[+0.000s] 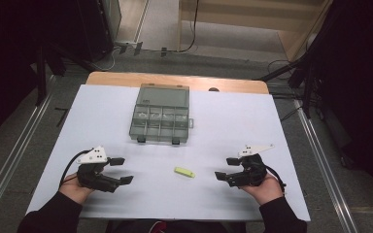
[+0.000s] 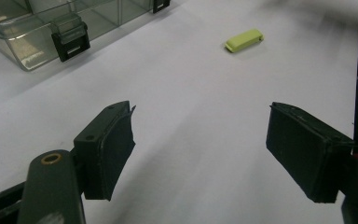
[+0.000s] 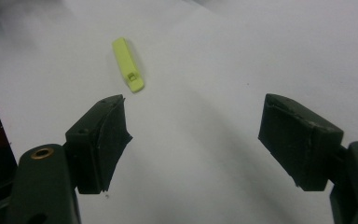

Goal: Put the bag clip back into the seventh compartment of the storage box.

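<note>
Both grippers low in frame, left gripper [image 1: 119,170] and right gripper [image 1: 226,168] jaws apart, empty. Yellow-green clip [image 1: 184,172] lies between them, bottom center on white sheet [image 1: 102,111]. Clear organizer box [image 1: 161,114] above center; right gripper view shows the clip's recessed slot.

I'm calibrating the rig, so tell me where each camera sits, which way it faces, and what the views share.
High view: fixed above the person's side, looking forward and down on the table; both forearms, the left tool and the right tool enter from the bottom.
Left gripper view: rides the left tool, looking along its open jaws towards the clear compartment box.
Right gripper view: rides the right tool, looking along its open jaws across the white surface.
Shared: all three views show the yellow-green clip.
</note>
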